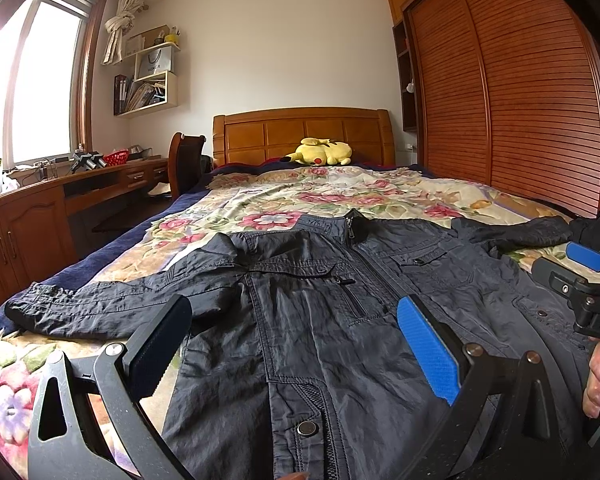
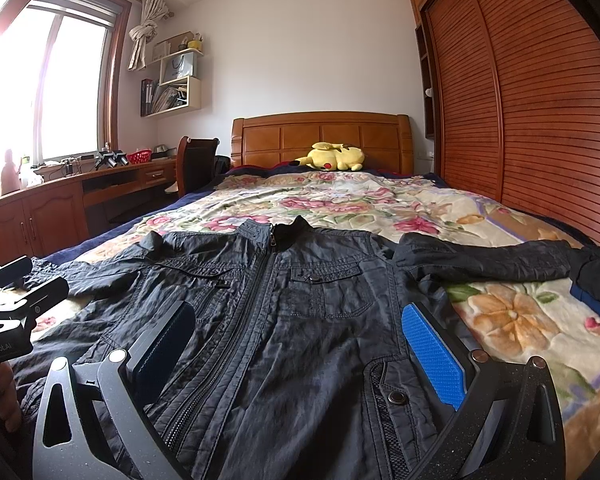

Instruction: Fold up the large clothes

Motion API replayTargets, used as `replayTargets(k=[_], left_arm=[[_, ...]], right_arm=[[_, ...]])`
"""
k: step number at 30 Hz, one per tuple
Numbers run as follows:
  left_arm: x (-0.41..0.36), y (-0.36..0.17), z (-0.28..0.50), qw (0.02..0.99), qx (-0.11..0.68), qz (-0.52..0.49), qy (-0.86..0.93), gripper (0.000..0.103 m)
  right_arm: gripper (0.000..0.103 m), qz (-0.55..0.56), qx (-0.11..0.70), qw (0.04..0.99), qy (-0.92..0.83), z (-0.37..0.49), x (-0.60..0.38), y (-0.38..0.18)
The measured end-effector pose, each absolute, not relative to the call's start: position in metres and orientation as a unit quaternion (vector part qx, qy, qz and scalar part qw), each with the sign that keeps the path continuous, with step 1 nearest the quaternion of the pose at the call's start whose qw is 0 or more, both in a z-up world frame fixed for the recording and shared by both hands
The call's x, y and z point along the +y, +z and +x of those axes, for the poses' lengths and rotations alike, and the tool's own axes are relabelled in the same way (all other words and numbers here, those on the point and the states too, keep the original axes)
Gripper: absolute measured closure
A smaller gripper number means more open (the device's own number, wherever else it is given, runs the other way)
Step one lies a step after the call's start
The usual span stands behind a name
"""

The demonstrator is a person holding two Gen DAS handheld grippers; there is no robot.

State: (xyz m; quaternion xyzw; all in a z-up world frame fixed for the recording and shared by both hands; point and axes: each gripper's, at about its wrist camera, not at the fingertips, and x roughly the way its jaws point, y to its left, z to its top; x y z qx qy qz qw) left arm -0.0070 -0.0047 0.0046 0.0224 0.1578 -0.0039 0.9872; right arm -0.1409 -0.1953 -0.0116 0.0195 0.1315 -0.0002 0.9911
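A dark navy zip-up jacket (image 1: 312, 320) (image 2: 300, 320) lies flat, front up, on the floral bedspread, collar toward the headboard and both sleeves spread out sideways. My left gripper (image 1: 296, 332) hovers open over the jacket's lower left front, nothing between its fingers. My right gripper (image 2: 300, 340) hovers open over the lower right front, also empty. The right gripper (image 1: 580, 276) shows at the right edge of the left wrist view, held by a hand (image 1: 598, 384). The left gripper (image 2: 16, 300) shows at the left edge of the right wrist view.
A yellow plush toy (image 1: 320, 152) (image 2: 334, 157) rests by the wooden headboard (image 1: 304, 132). A slatted wooden wardrobe (image 1: 520, 100) lines the right side. A desk (image 1: 80, 188) and chair (image 1: 186, 160) stand left under the window. Dark folded cloth (image 2: 598, 276) lies at the bed's right edge.
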Motion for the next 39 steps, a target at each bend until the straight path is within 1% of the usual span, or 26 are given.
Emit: replayTargets(k=[39], left_arm=[[-0.0028,0.0051,-0.0093,0.988,0.155,0.022,-0.004,0.0]], right_arm=[[0.0,0.022,0.131,0.991,0.0,-0.1415,-0.1957,-0.0123]])
